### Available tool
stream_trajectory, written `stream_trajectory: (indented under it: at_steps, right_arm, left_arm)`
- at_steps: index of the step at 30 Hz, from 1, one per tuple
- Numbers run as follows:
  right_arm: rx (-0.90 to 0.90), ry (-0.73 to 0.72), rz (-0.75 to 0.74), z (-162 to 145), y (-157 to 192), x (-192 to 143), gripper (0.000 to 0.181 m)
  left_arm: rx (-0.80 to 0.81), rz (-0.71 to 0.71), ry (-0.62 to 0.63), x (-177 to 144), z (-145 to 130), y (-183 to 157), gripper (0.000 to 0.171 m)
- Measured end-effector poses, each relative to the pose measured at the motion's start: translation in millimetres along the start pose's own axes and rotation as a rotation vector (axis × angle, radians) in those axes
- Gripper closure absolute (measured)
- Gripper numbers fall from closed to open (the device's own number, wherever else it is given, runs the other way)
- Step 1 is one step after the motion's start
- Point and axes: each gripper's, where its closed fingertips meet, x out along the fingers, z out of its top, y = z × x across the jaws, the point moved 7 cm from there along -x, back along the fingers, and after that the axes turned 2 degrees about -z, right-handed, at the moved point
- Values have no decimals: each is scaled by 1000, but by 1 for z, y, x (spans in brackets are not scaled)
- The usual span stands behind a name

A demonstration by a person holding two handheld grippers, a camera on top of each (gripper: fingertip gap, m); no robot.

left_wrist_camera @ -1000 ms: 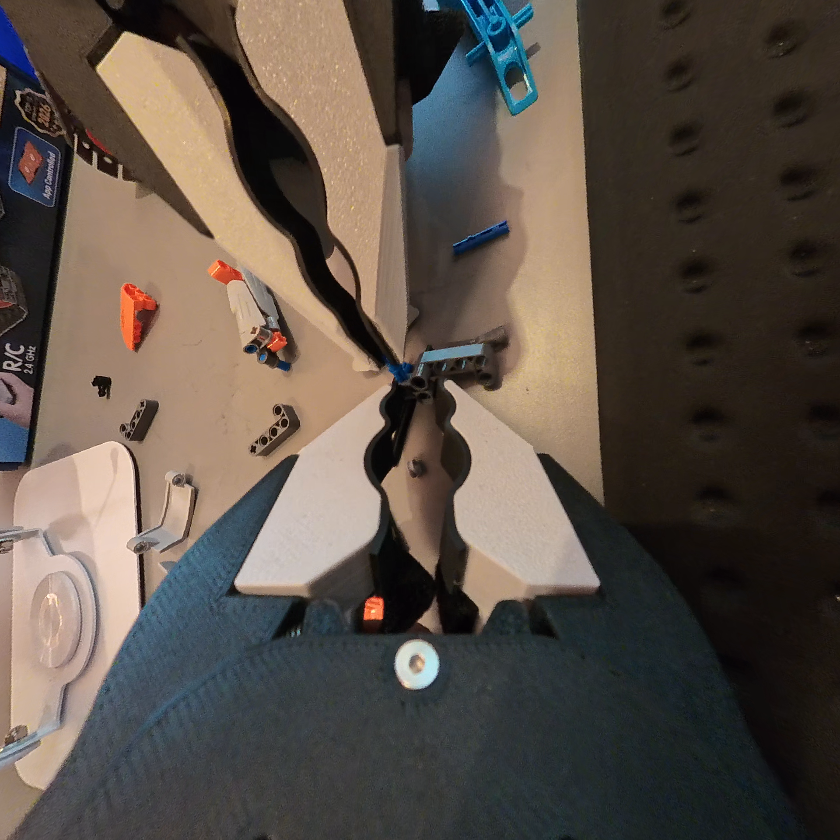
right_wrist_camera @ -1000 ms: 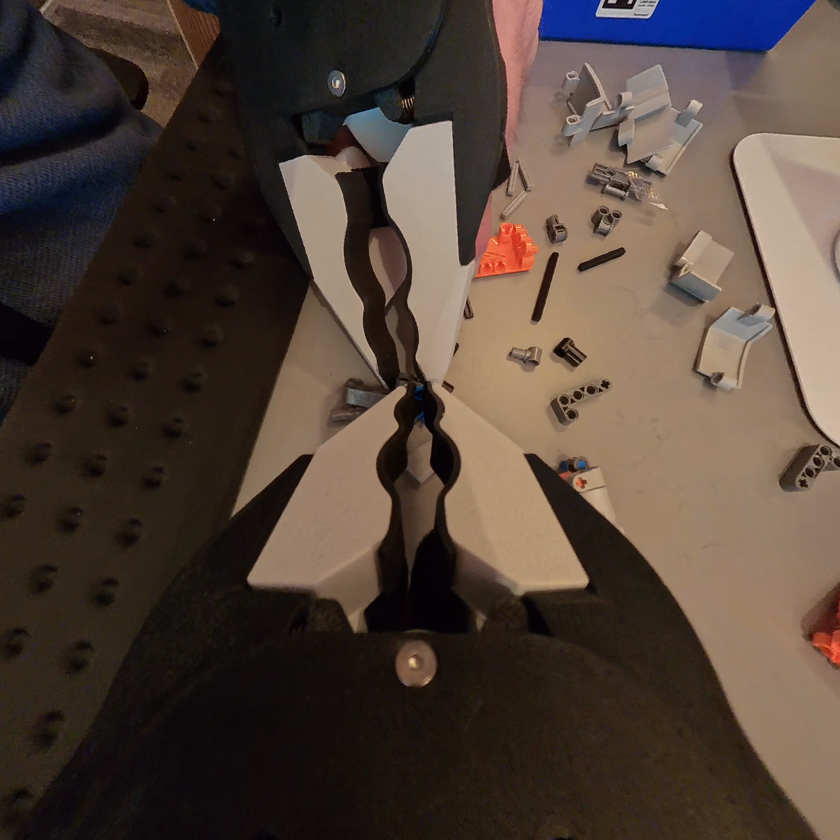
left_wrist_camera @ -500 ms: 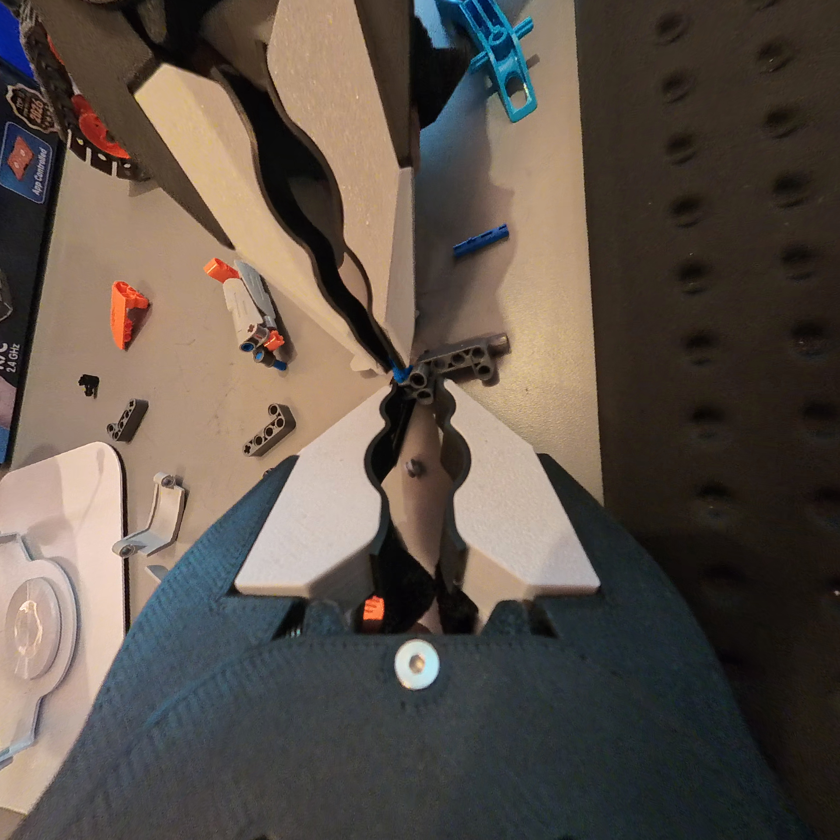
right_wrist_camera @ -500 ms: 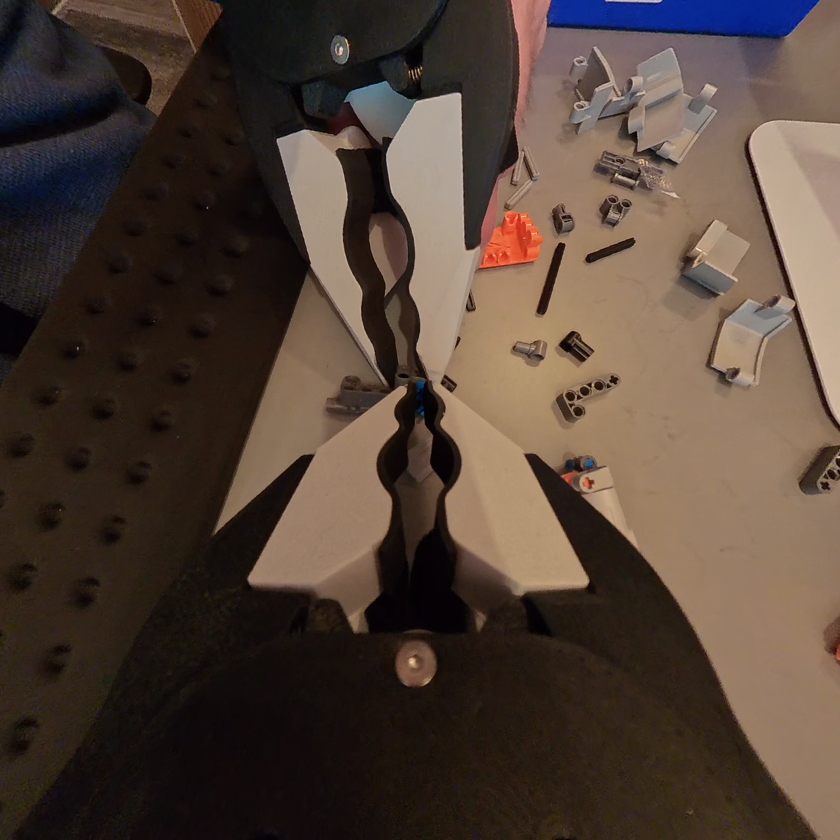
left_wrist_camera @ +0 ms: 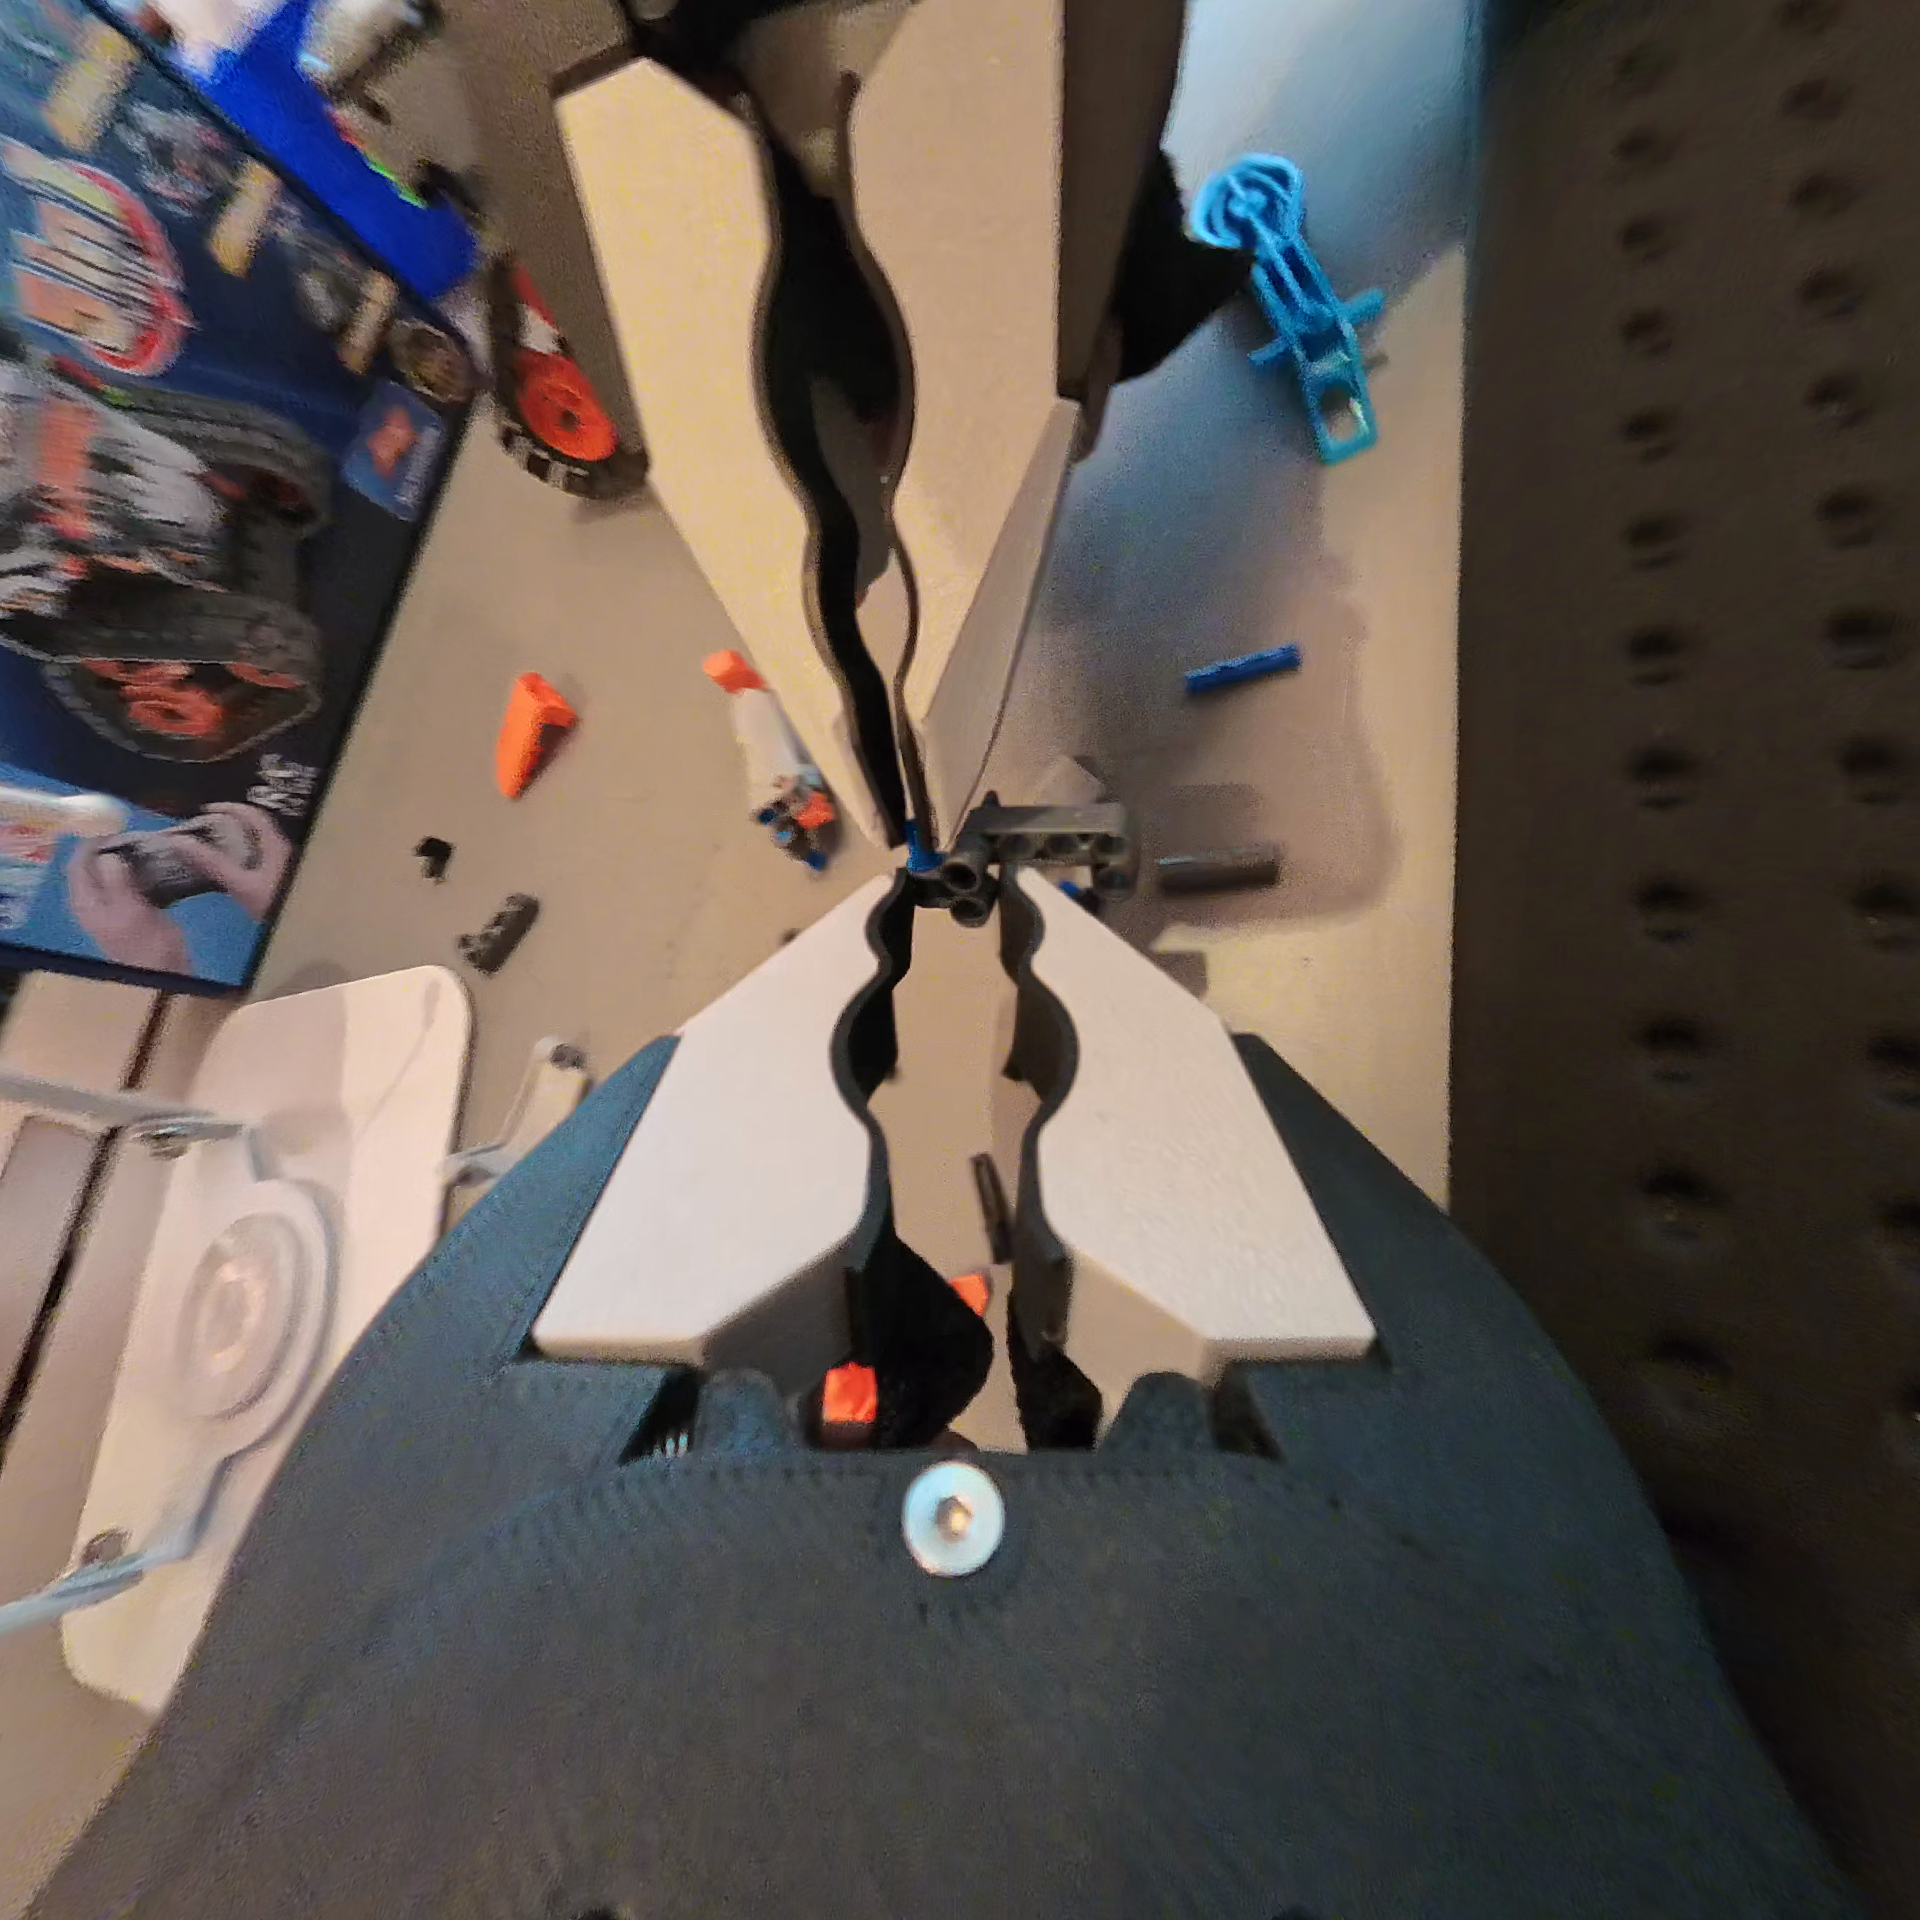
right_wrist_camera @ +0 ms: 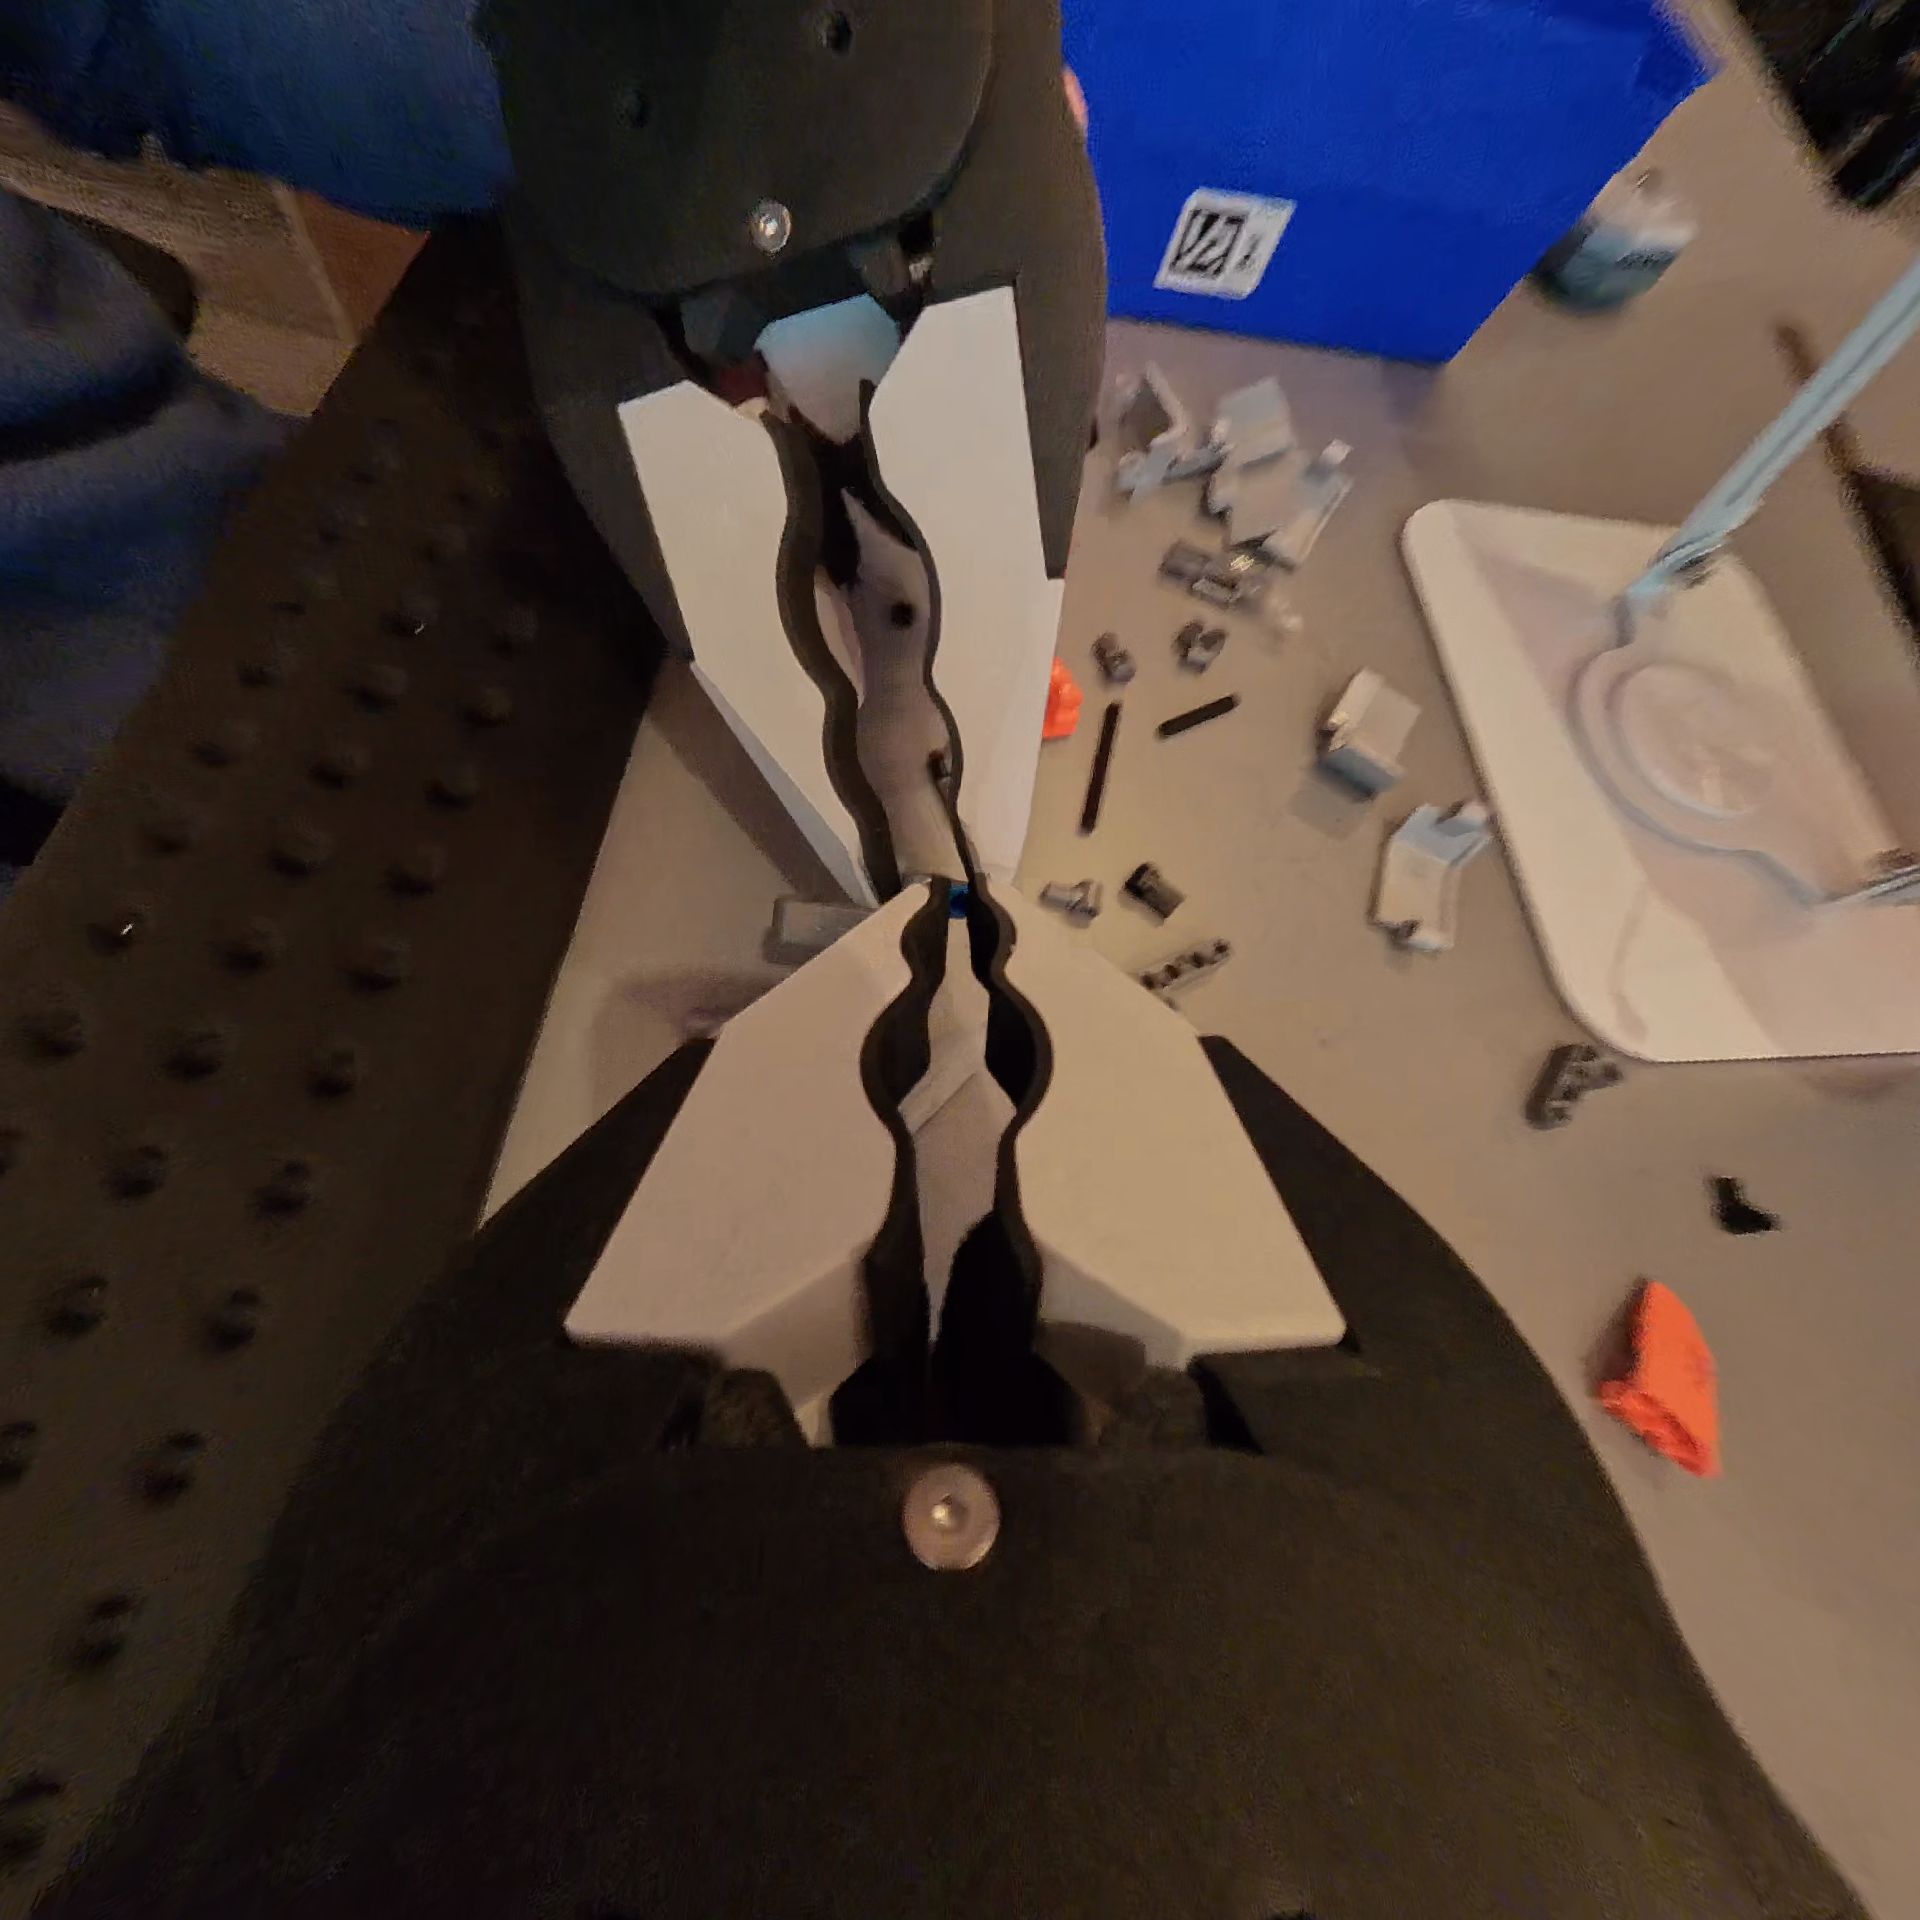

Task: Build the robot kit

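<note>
Item: left gripper, fingers closed on a dark grey beam above the surface beside the studded mat, meets right gripper, fingers pinching a small blue pin; judged best aligned squarely, pressed gently.

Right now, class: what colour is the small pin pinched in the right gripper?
Blue pin; clearest in the right wrist view.

Hobby desk at home — grey table, loose building-toy parts, toy-set box, blue bin
</note>
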Motion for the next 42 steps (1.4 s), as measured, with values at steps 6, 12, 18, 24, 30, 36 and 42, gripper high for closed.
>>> stream_trajectory:
  at_steps: [6,12,18,24,30,36,42]
  right_arm:
    - [-46,-96,-182,33,-6,-17,180]
    - [-46,-192,-355,47,-15,-25,180]
    - [-47,-282,-491,52,-22,-30,180]
    - [-82,-322,-561,56,-20,-24,180]
    - [-183,-318,-670,63,-15,-23,179]
    - [-143,-379,-621,71,-14,-28,171]
    - [86,-458,-429,69,-26,-32,158]
  left_arm:
    - [-106,118,-129,-26,7,17,151]
    - [-199,165,-229,-44,8,29,146]
    - [-241,175,-327,-54,12,35,133]
    - [-202,295,-305,-48,14,38,148]
    - [-162,339,-324,-51,14,40,158]
    - [24,473,-275,-60,14,39,159]
    - [82,524,-259,-67,12,42,159]
